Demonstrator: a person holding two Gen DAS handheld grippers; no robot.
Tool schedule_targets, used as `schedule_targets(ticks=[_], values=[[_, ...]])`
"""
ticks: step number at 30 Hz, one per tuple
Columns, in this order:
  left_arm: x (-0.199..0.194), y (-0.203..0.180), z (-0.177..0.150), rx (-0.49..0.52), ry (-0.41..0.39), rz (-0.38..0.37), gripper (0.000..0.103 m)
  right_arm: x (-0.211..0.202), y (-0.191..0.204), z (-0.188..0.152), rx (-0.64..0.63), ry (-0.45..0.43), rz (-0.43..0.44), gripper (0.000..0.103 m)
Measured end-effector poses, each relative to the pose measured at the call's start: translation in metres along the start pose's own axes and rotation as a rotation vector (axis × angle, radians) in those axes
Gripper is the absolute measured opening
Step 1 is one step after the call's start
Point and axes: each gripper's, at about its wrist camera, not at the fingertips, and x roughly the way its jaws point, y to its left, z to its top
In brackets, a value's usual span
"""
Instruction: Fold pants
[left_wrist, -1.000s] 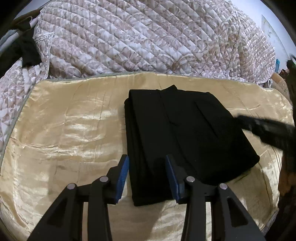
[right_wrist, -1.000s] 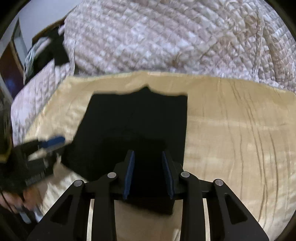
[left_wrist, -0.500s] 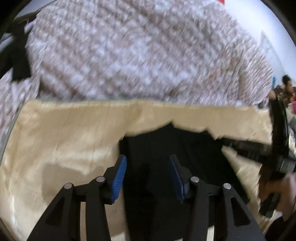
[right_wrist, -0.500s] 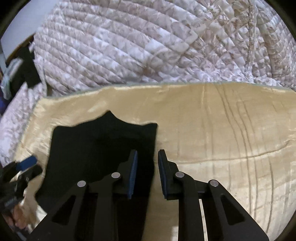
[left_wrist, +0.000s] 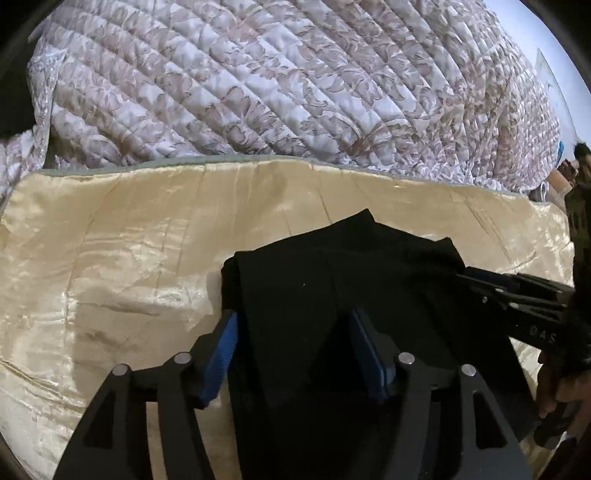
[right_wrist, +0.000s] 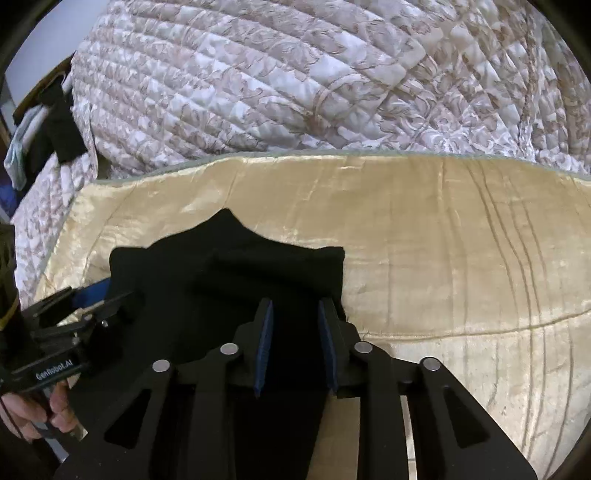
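Pants (left_wrist: 295, 295) lie between both grippers' fingers (left_wrist: 221, 347)

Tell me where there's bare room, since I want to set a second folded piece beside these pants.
Bare gold bedspread lies right of the black pants, up to the quilted blanket. Another bare patch lies left of the pants. It is crowded over the pants, where the left claw and right claw sit.
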Motion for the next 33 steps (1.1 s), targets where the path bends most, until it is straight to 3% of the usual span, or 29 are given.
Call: schedule_targets(ticks=[4, 7, 14, 21, 30, 33], values=[[-0.001, 0.003, -0.003, 0.006, -0.013, 0.001, 0.069, -0.002, 0.009, -0.005, -0.039, 0.0, -0.022, 0.053], [0.001, 0.008, -0.002, -0.003, -0.013, -0.006, 0.073, 0.0, 0.002, -0.008, -0.003, 0.012, -0.018, 0.058], [-0.005, 0.011, -0.005, -0.007, 0.001, -0.019, 0.075, -0.004, -0.001, -0.014, 0.005, 0.015, -0.015, 0.061], [-0.033, 0.004, -0.025, 0.044, -0.031, 0.064, 0.075, -0.028, 0.001, -0.033, 0.018, 0.001, -0.023, 0.061], [-0.066, -0.018, -0.053, 0.084, -0.056, 0.043, 0.075, -0.059, 0.03, -0.066, -0.067, -0.028, 0.021, 0.061], [-0.068, -0.022, -0.065, 0.108, -0.045, 0.063, 0.075, -0.058, 0.036, -0.08, -0.104, -0.011, -0.01, 0.061]])
